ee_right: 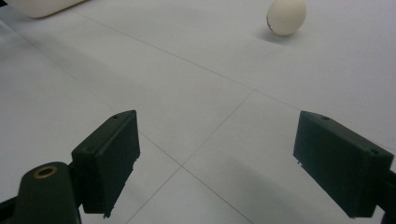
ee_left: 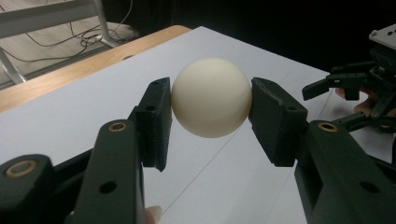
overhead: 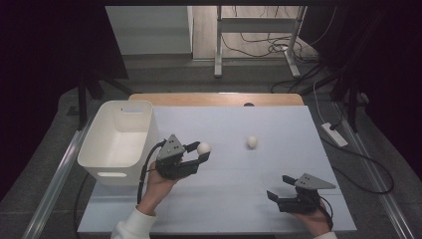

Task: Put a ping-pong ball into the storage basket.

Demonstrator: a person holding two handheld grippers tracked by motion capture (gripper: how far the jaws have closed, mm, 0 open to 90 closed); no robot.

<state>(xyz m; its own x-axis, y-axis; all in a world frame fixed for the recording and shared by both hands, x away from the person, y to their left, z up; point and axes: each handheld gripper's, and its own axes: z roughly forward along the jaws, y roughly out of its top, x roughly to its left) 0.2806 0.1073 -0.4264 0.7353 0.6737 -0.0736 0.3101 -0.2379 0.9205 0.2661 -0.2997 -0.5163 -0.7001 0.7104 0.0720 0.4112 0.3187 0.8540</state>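
My left gripper (overhead: 200,151) is shut on a cream egg (overhead: 203,148), held above the white table sheet just right of the bin. In the left gripper view the egg (ee_left: 211,97) sits squeezed between the two black pads (ee_left: 156,119). A second egg (overhead: 252,142) lies loose on the sheet further right, and the right gripper view shows this egg (ee_right: 286,16) far ahead. My right gripper (overhead: 279,187) rests low near the front right of the table, jaws wide apart with nothing between them; the same gripper (ee_left: 327,86) appears at the right of the left gripper view.
A white plastic bin (overhead: 119,141) stands at the table's left, just left of the held egg. The white sheet (overhead: 234,199) covers a wooden table (overhead: 214,98). Beyond it a metal frame (overhead: 256,40) and cables lie on the floor.
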